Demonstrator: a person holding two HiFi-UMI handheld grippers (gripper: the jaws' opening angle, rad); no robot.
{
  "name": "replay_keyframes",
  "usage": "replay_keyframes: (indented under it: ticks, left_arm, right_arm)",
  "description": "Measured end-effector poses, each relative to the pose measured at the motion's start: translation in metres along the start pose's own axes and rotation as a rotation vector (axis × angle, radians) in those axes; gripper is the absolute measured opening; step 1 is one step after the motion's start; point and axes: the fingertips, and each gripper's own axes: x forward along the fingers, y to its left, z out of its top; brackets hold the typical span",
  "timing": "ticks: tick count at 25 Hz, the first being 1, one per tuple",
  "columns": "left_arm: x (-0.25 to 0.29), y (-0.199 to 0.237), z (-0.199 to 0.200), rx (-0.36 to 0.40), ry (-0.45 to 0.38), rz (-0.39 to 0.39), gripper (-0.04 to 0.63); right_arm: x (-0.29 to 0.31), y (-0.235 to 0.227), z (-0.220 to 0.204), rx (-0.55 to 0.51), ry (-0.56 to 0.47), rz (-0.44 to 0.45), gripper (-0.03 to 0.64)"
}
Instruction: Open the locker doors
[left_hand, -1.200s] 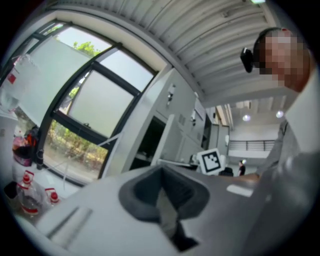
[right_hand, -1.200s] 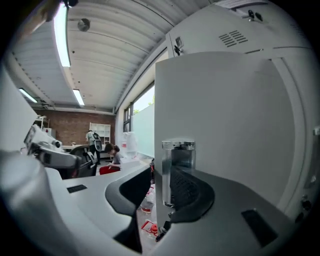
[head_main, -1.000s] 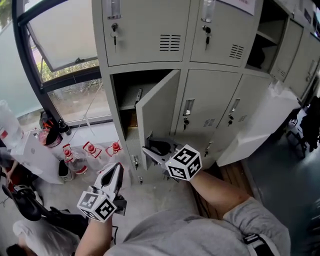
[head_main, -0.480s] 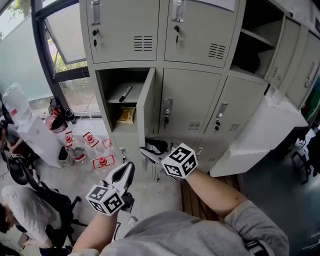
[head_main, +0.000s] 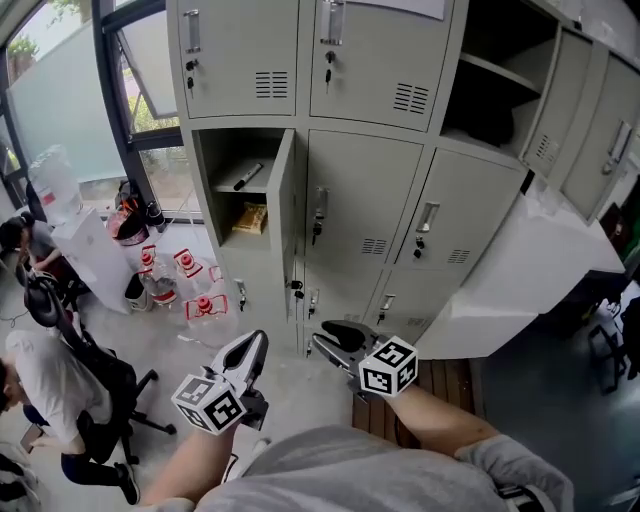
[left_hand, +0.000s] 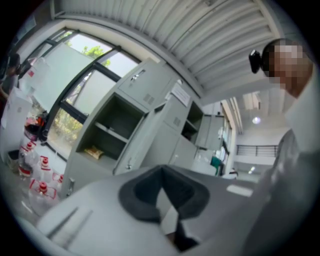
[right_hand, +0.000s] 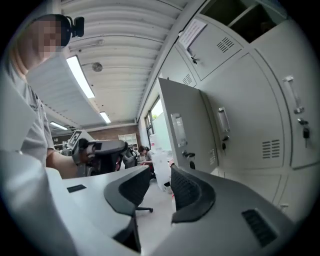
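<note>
The grey lockers (head_main: 365, 215) fill the upper head view. One middle-row door (head_main: 283, 210) at the left stands swung out, edge-on to me. It shows a shelf with a dark pen (head_main: 248, 176) and a yellow packet (head_main: 250, 217). My right gripper (head_main: 335, 340) hangs low in front of the bottom row, apart from the door. Its jaws are opening with nothing between them. The right gripper view has this gripper (right_hand: 159, 175) beside the open door (right_hand: 182, 130). My left gripper (head_main: 245, 352) is lower left, shut and empty, and in the left gripper view (left_hand: 161, 172) it points at the open locker (left_hand: 107, 132).
Several red-capped water bottles (head_main: 175, 285) stand on the floor left of the lockers. A seated person on an office chair (head_main: 60, 375) is at lower left. A big white box (head_main: 530, 270) leans at the right. The upper right lockers (head_main: 490, 90) stand open. A window (head_main: 70, 80) is at the left.
My right gripper has drawn back from the door's lower edge, down and to the right, with its jaws wider. The door has swung further open. The left gripper has barely moved.
</note>
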Motion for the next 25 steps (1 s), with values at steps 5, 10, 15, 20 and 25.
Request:
replay_keyframes:
  ticks: [5,10,15,20,25]
  left_arm:
    - [0.007,-0.023,-0.020,0.069,0.023,-0.081,0.002]
    - [0.016,-0.026,-0.018,0.045,0.033,-0.129,0.003]
    - [0.022,-0.016,-0.013,0.056,0.048,-0.135,0.003]
    - [0.022,0.008,-0.004,0.064,0.053,-0.109,0.003]
    - [0.017,0.029,0.010,0.064,0.062,-0.102,0.003]
  right_arm:
    - [-0.041,0.009,-0.038,0.069,0.004,-0.056,0.095]
    - [-0.042,0.006,-0.031,0.045,-0.011,-0.091,0.095]
    - [-0.032,-0.035,-0.002,-0.013,-0.019,-0.191,0.097]
    - [0.019,-0.114,0.067,-0.081,-0.034,-0.308,0.137]
    - [0.085,-0.191,0.116,-0.124,-0.012,-0.423,0.149]
